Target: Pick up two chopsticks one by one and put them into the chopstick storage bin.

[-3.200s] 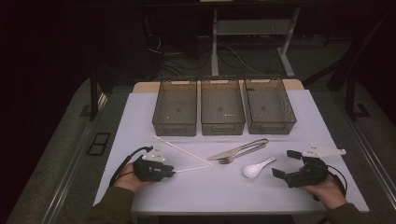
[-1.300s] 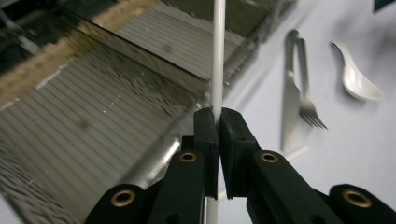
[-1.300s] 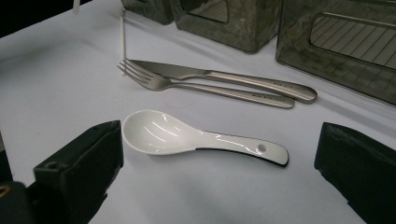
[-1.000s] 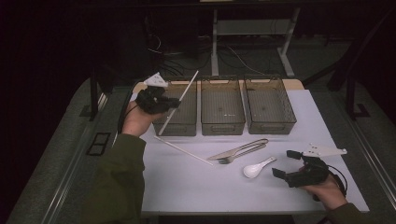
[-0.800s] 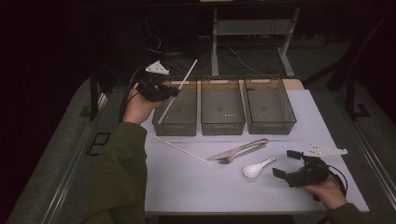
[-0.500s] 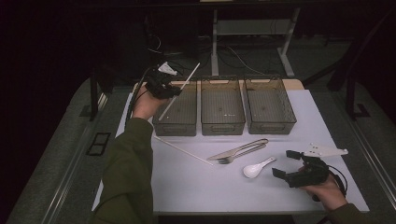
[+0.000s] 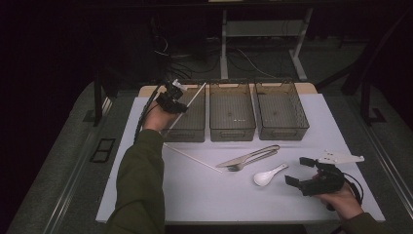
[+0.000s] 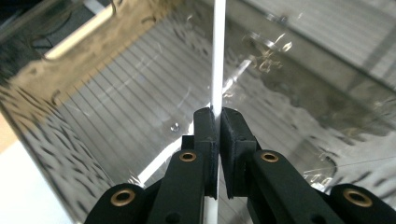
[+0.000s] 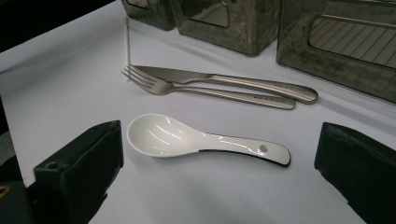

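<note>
High view shows the left tool (image 7: 176, 100) raised over the left bin (image 7: 187, 127), the landmark for all places below. This tool is clenched on a thin white chopstick (image 7: 191, 100); in the left gripper view the two black pads press the stick (image 8: 217, 56) from both sides, and the stick runs on above the ribbed floor of the bin (image 8: 116, 116). It slants over the bin, its far end near the back rim. I judge the stick to be light, stiff and smooth, so it can turn or slide between the pads. The hold is near its middle, which seems the best place for balance.

A second chopstick (image 7: 192, 157) lies flat on the tabletop (image 7: 146, 195) just in front of the left bin. A knife (image 7: 253, 155) and a fork (image 7: 257, 160) lie side by side, touching, to the right of that bin and nearer to the person. A white ceramic spoon (image 7: 269, 175) lies just beyond them; it looks hard, glossy and breakable. The right tool (image 7: 298, 171) rests on the tabletop far right of the left bin, released, with the spoon (image 9: 201, 140) lying before its wide-apart jaws and not touched.

The tabletop is white, smooth and matte. Two more clear bins (image 7: 232, 111) (image 7: 281, 109) stand in a row to the right of the left bin. The room behind is dark, with cables on the floor and the legs of a desk.
</note>
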`<act>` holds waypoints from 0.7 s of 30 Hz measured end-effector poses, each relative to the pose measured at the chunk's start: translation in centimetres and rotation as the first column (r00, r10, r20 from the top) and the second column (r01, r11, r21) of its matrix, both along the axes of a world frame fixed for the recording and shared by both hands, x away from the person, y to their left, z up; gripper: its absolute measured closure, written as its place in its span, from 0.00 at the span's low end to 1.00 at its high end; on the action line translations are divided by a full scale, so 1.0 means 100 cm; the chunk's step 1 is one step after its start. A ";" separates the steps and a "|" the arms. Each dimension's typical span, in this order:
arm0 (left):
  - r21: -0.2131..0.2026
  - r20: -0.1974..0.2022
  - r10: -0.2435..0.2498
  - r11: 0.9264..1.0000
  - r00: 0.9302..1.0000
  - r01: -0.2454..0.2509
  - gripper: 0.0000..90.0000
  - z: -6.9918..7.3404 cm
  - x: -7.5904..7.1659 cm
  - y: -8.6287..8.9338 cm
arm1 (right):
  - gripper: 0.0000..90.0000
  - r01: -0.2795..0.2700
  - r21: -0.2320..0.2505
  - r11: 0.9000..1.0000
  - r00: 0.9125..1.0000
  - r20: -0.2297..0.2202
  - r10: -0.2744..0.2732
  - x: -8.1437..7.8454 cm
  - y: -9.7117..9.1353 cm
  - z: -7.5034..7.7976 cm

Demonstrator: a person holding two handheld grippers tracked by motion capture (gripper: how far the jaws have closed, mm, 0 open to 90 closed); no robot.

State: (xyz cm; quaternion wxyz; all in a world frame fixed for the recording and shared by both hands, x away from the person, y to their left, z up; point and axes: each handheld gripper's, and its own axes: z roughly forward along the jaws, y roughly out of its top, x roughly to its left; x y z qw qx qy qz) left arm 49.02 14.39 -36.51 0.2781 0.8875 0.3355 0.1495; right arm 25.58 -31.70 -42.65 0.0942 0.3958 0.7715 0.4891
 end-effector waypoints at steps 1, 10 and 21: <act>-0.009 -0.006 0.008 1.000 1.000 -0.008 0.94 -0.003 0.000 0.001 | 0.01 0.002 0.001 1.000 1.000 0.001 -0.002 0.000 -0.001 0.000; -0.035 0.012 0.076 0.996 0.997 -0.076 0.86 -0.014 0.005 0.001 | 0.01 -0.001 0.007 1.000 1.000 -0.003 0.001 -0.001 -0.002 -0.001; -0.100 0.096 0.028 0.995 0.995 -0.018 0.85 0.012 -0.028 0.008 | 0.01 -0.004 0.002 1.000 1.000 0.001 0.004 -0.001 -0.001 0.000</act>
